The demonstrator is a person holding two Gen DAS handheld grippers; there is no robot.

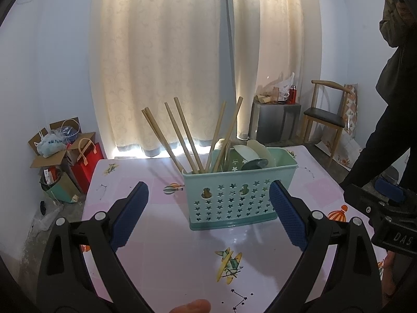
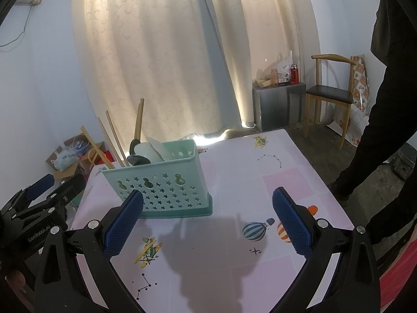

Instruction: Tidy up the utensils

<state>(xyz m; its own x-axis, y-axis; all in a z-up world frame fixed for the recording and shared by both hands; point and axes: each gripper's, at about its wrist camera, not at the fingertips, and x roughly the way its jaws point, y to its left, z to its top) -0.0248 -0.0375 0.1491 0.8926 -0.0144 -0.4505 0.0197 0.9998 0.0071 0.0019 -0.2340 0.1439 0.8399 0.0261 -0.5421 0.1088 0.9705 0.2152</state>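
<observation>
A mint-green caddy point(image 1: 234, 198) with star cut-outs is seen standing upright on the pink patterned surface point(image 1: 169, 255), towards its far half. Wooden chopsticks point(image 1: 182, 135) are held in the caddy's left compartment, where they lean in several directions with their ends well above the rim. Pale spoons point(image 1: 256, 151) and one dark one are stacked in the compartment beside them.

The left tongs point(image 1: 208, 206) are held spread wide above the surface, just in front of the caddy, with nothing pinched. In the left wrist view the caddy is framed between the blue pads point(image 1: 129, 219); whether the right-hand pad touches its corner cannot be told.

The right tongs point(image 2: 208, 216) are likewise spread wide and empty. In the right wrist view the caddy point(image 2: 161, 187) is seen ahead and to the left, with its lower corner overlapped by the left pad point(image 2: 122, 224), and the open part of the surface point(image 2: 234, 260) lies between the fingers. The left tongs are visible at the left edge of that view.

A wooden chair point(image 2: 331, 96) and a grey cabinet point(image 2: 278, 104) are set against drawn cream curtains point(image 2: 169, 52).
</observation>
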